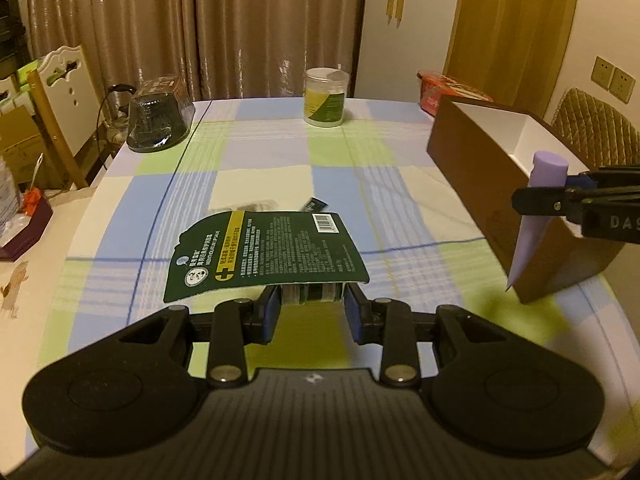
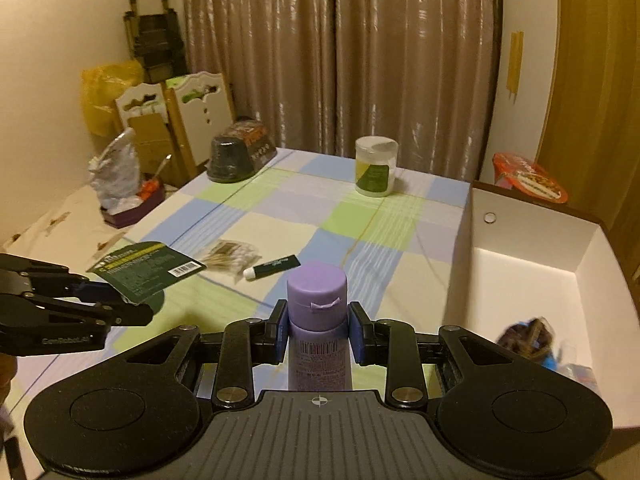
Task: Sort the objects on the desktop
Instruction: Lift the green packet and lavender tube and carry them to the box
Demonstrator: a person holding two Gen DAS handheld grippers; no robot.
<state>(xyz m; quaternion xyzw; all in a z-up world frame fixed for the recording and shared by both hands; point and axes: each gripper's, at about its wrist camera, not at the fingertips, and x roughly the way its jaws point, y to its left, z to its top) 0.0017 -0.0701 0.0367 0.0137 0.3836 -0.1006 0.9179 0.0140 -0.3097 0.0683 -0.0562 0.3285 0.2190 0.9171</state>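
Observation:
My left gripper (image 1: pixel 312 304) is shut on a green carded blister pack (image 1: pixel 264 254) and holds it above the checked tablecloth; it also shows in the right wrist view (image 2: pixel 148 270). My right gripper (image 2: pixel 318 332) is shut on a purple tube (image 2: pixel 318 320), cap up, just left of the brown box (image 2: pixel 532 280). In the left wrist view the tube (image 1: pixel 536 216) hangs beside the box's near wall (image 1: pixel 480 184). A dark lip balm stick (image 2: pixel 272 268) and a bag of cotton swabs (image 2: pixel 230 254) lie on the table.
A white jar with a green label (image 2: pixel 376 172) stands at the back. A black domed container (image 2: pixel 236 156) sits at the back left. A red noodle cup (image 2: pixel 528 176) is behind the box. Some wrapped items (image 2: pixel 532 336) lie inside the box.

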